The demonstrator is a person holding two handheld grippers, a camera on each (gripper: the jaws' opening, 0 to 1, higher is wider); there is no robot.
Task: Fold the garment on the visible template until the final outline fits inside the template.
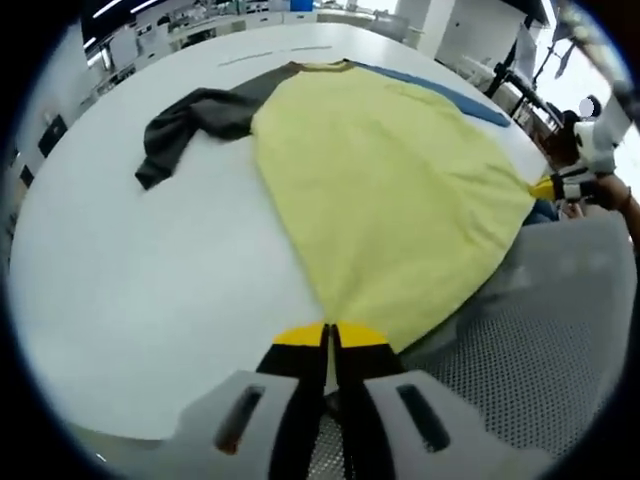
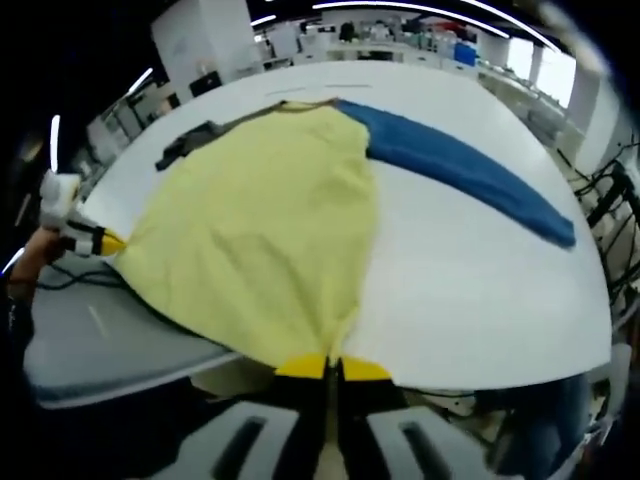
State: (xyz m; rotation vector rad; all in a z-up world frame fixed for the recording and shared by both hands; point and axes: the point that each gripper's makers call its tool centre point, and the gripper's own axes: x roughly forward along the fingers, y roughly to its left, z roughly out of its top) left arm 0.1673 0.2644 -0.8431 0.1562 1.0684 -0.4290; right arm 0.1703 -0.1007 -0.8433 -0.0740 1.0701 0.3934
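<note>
Lying spread across the white table (image 1: 120, 290), the garment (image 1: 390, 200) shows its yellow body, with the collar toward the far edge and the hem hanging at the near edge. The left gripper (image 1: 328, 335) has its jaws pressed together on one hem corner, the yellow cloth pinched between the yellow tips. The right gripper (image 2: 332, 368) is likewise clamped on the other hem corner at the near edge of the table. A dark grey sleeve (image 1: 190, 125) lies crumpled on the tabletop toward the far left corner, and a blue sleeve (image 2: 465, 170) stretches flat toward the right edge. In the left gripper view the right gripper appears at the right, holding the hem; a perforated grey surface (image 1: 520, 360) sits below the table edge.
</note>
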